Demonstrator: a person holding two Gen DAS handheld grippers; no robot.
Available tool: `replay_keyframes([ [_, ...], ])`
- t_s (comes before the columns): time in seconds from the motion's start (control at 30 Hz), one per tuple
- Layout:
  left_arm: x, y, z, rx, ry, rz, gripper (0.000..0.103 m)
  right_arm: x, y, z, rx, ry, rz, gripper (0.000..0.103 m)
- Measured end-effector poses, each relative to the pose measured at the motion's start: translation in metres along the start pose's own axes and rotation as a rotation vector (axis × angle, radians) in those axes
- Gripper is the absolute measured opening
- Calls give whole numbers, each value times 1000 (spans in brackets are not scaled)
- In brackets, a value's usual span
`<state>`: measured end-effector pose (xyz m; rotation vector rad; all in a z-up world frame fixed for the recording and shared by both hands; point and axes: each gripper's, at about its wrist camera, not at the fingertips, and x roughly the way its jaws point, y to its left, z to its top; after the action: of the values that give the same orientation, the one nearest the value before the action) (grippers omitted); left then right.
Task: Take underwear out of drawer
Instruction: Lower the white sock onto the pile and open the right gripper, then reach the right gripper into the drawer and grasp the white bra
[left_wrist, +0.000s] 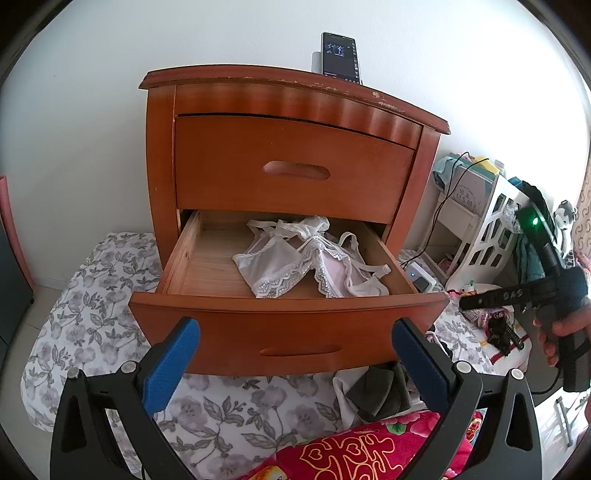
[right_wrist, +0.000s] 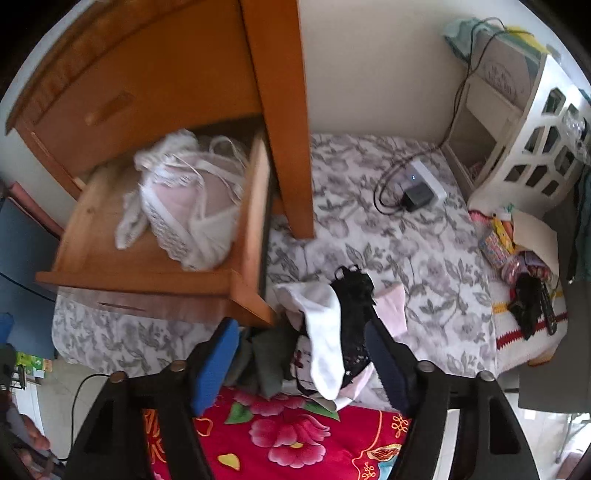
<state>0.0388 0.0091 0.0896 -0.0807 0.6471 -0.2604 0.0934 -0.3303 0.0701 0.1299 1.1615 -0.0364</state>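
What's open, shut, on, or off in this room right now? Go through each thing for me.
Lower drawer: pulled open, white underwear lying inside.
Upper drawer: shut.
Phone on the nightstand: propped upright, screen lit.
Left gripper: fingers wide apart, holding nothing.
Right gripper: fingers apart, empty, above a pile of garments on the bed.
White charger box: small light on, cable plugged in.

Glossy wooden drawer, lacy cloth underwear
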Motion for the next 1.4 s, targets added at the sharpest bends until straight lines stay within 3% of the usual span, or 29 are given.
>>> replay_keyframes([
  [0.2,0,5,0,-13,-3,6,103,-20,20,8,-42,-39,21,86],
  [0.33,1,8,0,-24,-4,9,103,-29,32,15,-62,-63,40,103],
  [0.83,9,31,-5,-79,5,17,103,-30,89,37,-179,-80,46,103],
  [1.07,14,49,-8,-114,9,23,103,-23,140,60,-274,-78,54,103],
  [1.3,20,68,-11,-153,13,31,103,8,193,81,-301,10,129,103],
  [1.4,23,75,-12,-163,18,34,103,29,217,88,-329,50,95,103],
])
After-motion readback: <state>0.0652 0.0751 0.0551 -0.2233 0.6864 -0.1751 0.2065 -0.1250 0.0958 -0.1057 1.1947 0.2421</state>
